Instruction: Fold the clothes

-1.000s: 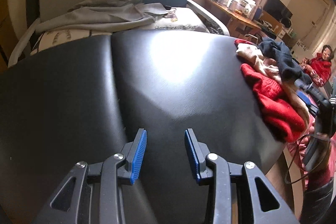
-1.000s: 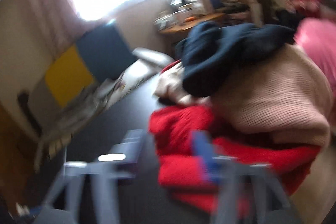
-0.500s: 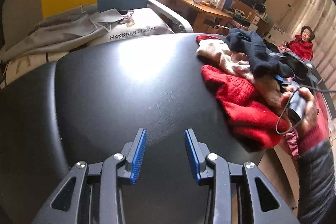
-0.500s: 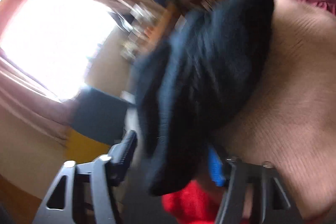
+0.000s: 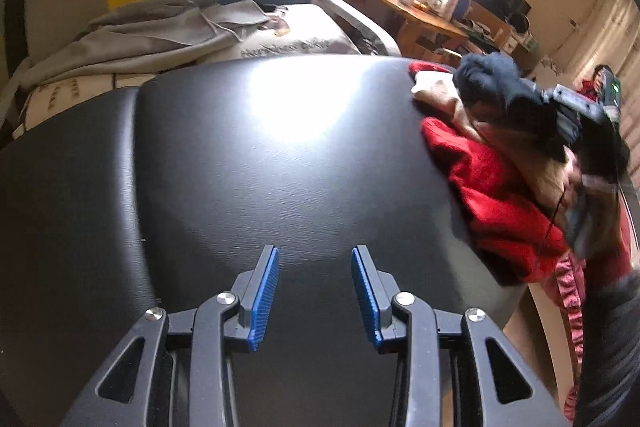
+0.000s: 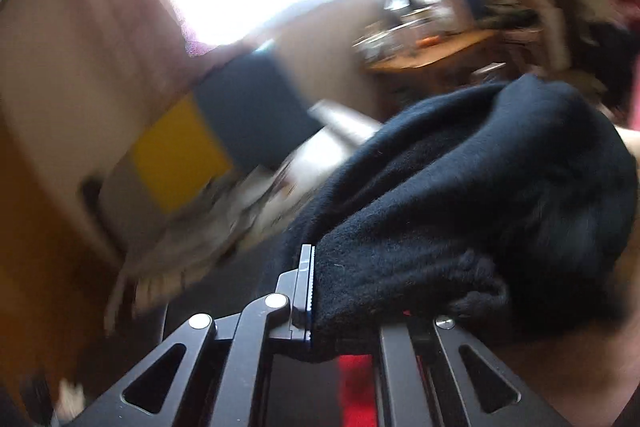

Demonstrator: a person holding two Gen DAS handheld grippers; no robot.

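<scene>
The left claw [image 5: 315, 297] hovers half open and empty over the bare black padded counter [image 5: 280, 155], leaving folding space. Farther right, the right claw [image 6: 320, 291] is clamped on a dark navy fleece garment [image 6: 480, 207], lifting it off the red knitted sweater [image 5: 496, 203] pile.

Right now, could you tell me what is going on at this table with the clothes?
A person is sorting laundry with two handheld grippers. The right gripper is shut on a dark navy fleece garment taken from the pile at the right edge of the black padded table. A red knitted sweater and a beige knitted sweater lie in that pile. The left gripper is open, empty, above bare table.
</scene>
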